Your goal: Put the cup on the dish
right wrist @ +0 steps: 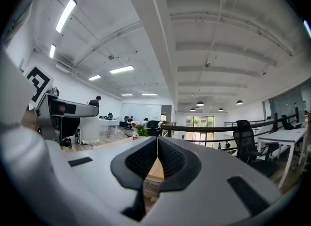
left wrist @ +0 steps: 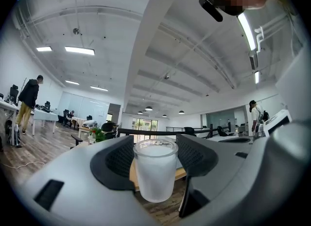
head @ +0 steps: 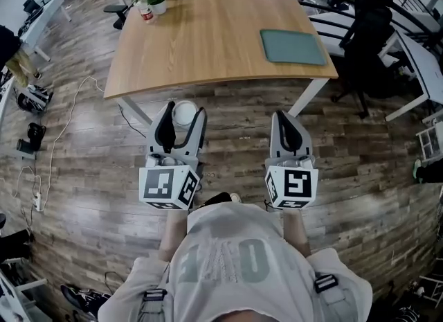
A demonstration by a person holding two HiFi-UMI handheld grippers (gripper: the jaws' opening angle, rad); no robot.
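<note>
Left gripper (head: 183,121) grips a frosted cup (left wrist: 154,169), upright between its jaws; the head view shows only the cup's rim. Right gripper (head: 288,118) is clenched, empty. Ahead of it on the table (head: 208,37) lies a green tray (head: 292,46), its depth hard to judge.

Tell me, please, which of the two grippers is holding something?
The left gripper: its jaws clamp a frosted cup. The right gripper has its jaws closed together with nothing between them.
</note>
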